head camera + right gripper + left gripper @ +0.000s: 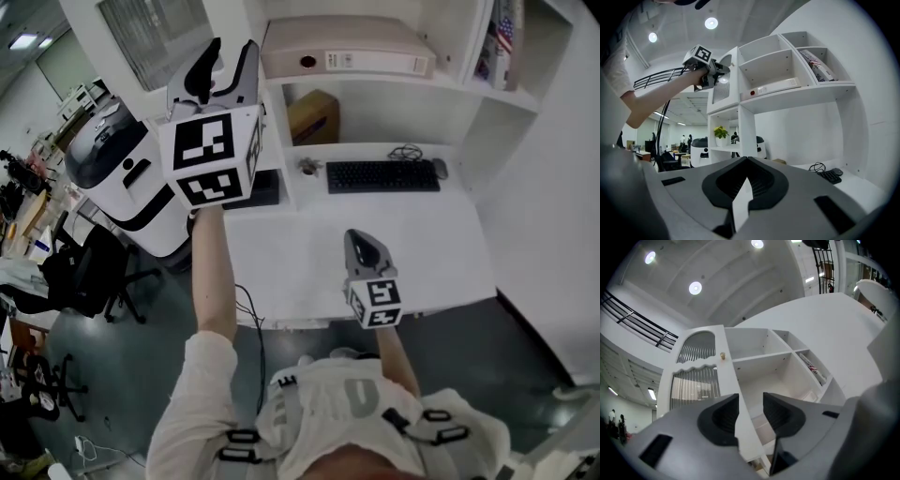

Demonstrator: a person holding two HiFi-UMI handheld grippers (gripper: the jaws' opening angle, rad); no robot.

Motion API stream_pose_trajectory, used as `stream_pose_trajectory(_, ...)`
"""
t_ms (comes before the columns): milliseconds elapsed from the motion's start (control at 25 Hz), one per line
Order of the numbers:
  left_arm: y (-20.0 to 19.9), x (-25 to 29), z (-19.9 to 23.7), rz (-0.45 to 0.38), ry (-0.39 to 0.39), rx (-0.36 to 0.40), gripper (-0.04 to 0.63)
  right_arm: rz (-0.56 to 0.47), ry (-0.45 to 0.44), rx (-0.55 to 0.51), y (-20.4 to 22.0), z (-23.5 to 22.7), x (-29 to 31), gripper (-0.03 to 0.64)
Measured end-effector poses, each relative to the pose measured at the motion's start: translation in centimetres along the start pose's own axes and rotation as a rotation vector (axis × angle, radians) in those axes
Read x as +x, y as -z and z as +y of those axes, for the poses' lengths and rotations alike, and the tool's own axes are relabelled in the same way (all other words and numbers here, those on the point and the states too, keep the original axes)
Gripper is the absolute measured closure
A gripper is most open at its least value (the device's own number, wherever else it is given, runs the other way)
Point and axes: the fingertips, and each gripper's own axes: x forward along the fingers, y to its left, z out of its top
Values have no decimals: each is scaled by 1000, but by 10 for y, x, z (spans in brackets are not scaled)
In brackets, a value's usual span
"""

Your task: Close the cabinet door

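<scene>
Two tools (232, 52) (362, 242), one cabinet door (695, 379)

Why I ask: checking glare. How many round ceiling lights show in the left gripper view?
3 round ceiling lights: one upper left, one below-right of it, one at the top edge. The cabinet may hide others.
</scene>
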Motion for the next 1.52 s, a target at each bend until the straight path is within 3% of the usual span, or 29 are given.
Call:
stream_pose_trajectory(200, -6, -80, -21, -186, -43, -52, 441, -17, -50, -37, -8, 16, 2, 613)
stream_pose_trajectory(280, 13, -109, -26, -165, -103, -8, 486, -20, -63, -46, -8, 21, 2, 614)
stream_pose_trajectory(400, 55, -144, -33, -37, -151, 174, 518, -10, -75, -65, -6, 26, 1, 613)
stream_pose_trajectory(480, 79, -162, -36, 11, -161, 179, 540, -7, -79, -68, -7, 31, 3, 614)
stream_pose_trajectory(520, 90, -171, -38, 26, -168, 143, 552, -11, -86, -69, -8, 34, 5, 613)
stream_pose_trajectory(640, 123, -198, -43, 47, -216, -92, 582, -18, -110, -66, -7, 44, 6, 613)
stream_pose_trajectory(920, 219, -237, -63, 182, -190, -412, 588, 1, -141, -72, 2, 59, 8, 614)
stream_pose_trajectory(1000, 244, -250, -68, 239, -217, -418, 589, 10, -154, -76, 3, 64, 11, 614)
stream_pose_trajectory(1120, 277, -261, -81, 336, -218, -345, 591, 21, -157, -86, 2, 68, 15, 614)
stream_pose_trajectory(1200, 297, -265, -93, 399, -209, -371, 591, 19, -165, -83, -1, 72, 16, 614)
stream_pose_trajectory(1320, 309, -269, -112, 432, -181, -461, 591, 41, -178, -75, 4, 75, 15, 614)
stream_pose_trajectory(1520, 316, -264, -123, 443, -151, -440, 591, 46, -170, -97, 9, 69, 17, 614)
